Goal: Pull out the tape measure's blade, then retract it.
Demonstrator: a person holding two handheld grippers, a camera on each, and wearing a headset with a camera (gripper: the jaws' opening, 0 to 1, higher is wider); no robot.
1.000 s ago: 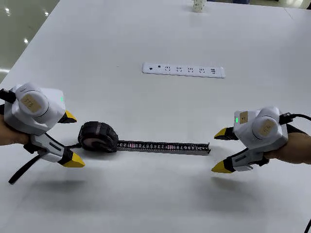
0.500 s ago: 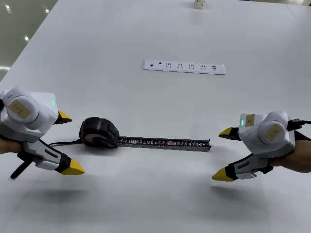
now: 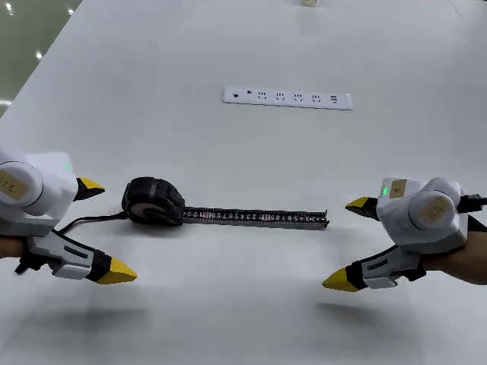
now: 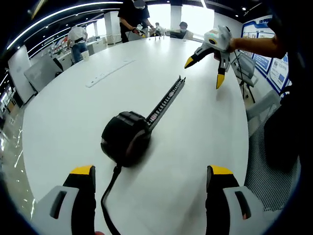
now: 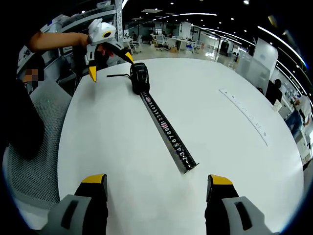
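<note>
Tape measure (image 3: 154, 201): black round case lying on its side on the white table (image 3: 228, 46), left of centre, with its blade (image 3: 255, 217) drawn out flat to your right. Markings: numerals and red marks are printed along the blade, and the digits 2 and 3 read near its hooked end in the right gripper view. Each gripper carries a tan sticker whose writing is too small to read. A black strap (image 3: 91, 220) trails from the case toward your left gripper (image 3: 106, 227). Surroundings: a white power strip (image 3: 287, 98) lies well beyond the blade. Your left gripper's jaws are spread wide and hold nothing, with the case just ahead of their tips. Your right gripper (image 3: 342, 243) is likewise spread and empty, with the blade's hook just ahead, untouched.
</note>
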